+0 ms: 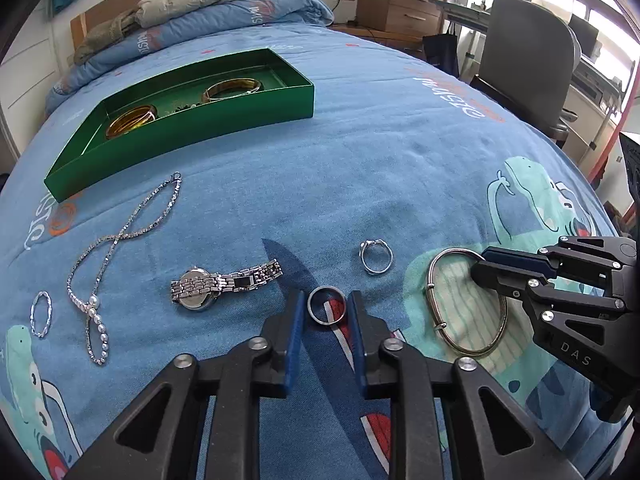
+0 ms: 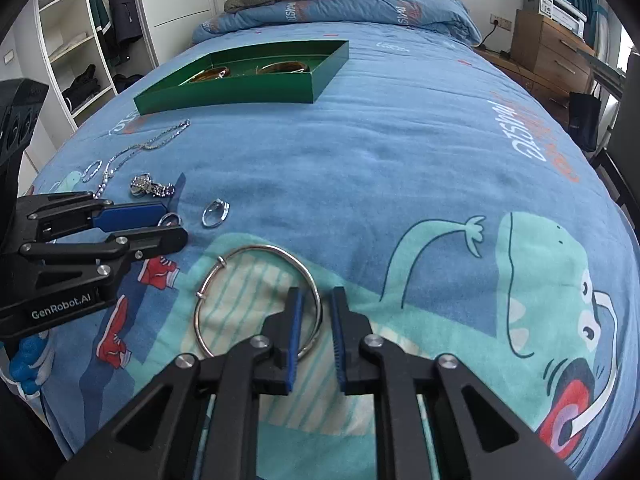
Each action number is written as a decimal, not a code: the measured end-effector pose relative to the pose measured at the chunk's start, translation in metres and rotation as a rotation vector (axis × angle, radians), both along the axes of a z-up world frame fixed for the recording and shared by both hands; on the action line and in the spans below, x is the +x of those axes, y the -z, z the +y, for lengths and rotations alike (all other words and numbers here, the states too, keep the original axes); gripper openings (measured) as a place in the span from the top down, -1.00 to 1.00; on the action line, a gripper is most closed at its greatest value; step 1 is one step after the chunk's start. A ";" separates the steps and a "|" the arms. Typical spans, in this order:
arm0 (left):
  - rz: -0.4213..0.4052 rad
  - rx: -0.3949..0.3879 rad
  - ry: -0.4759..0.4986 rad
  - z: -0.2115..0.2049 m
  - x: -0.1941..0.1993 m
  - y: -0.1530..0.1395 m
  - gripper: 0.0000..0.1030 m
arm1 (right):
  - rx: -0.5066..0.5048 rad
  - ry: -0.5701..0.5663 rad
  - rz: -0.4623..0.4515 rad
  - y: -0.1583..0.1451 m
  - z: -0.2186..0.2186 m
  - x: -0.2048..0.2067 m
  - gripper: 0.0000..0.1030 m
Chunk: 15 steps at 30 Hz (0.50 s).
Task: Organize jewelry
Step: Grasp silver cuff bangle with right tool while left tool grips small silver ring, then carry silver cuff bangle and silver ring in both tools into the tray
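Left tool pinches the plain ring on the bed; right tool clamps the silver bangle's wire rim. Both seem gripped for lifting toward the green box, apparently the collecting spot.

The green box's near wall hides most of the gold bangles inside. In the right wrist view the left gripper covers part of the small ring, and the picture's edge cuts off its body.
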<state>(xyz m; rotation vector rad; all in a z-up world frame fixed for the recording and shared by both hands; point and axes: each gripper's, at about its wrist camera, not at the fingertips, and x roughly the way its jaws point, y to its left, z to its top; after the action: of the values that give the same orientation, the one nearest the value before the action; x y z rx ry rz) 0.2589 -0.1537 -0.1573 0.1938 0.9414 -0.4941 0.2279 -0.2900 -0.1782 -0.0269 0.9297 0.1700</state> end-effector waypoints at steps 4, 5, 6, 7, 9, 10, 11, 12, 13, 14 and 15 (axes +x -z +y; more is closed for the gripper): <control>0.001 0.003 0.004 0.001 -0.002 -0.002 0.62 | 0.001 0.013 -0.017 -0.001 -0.001 -0.002 0.91; -0.002 0.006 0.006 -0.001 -0.003 -0.003 0.62 | 0.002 0.018 -0.022 -0.002 0.000 -0.003 0.92; -0.004 0.006 0.008 0.000 -0.006 -0.005 0.62 | 0.007 0.024 -0.028 -0.003 -0.001 -0.006 0.92; -0.007 0.004 0.012 -0.001 -0.009 -0.007 0.62 | 0.014 0.029 -0.033 -0.004 -0.001 -0.009 0.92; -0.016 0.004 0.017 -0.001 -0.016 -0.012 0.62 | 0.020 0.043 -0.045 -0.007 -0.003 -0.015 0.93; -0.021 0.004 0.019 0.000 -0.019 -0.015 0.62 | 0.020 0.049 -0.052 -0.010 -0.004 -0.019 0.92; -0.025 0.002 0.019 0.000 -0.022 -0.017 0.62 | 0.020 0.055 -0.060 -0.012 -0.004 -0.022 0.93; -0.028 -0.001 0.018 0.001 -0.024 -0.020 0.62 | 0.020 0.061 -0.070 -0.016 -0.005 -0.025 0.92; -0.033 -0.005 0.014 0.003 -0.027 -0.024 0.62 | 0.021 0.067 -0.080 -0.019 -0.006 -0.028 0.92; -0.037 -0.009 0.012 0.005 -0.029 -0.027 0.62 | 0.018 0.072 -0.090 -0.023 -0.007 -0.031 0.92; -0.043 -0.014 0.009 0.007 -0.031 -0.030 0.62 | 0.014 0.077 -0.101 -0.028 -0.007 -0.034 0.92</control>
<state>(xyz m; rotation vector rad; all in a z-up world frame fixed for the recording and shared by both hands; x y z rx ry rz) 0.2276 -0.1470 -0.1269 0.1949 0.8954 -0.5031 0.1937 -0.2966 -0.1506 0.0128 0.8275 0.1025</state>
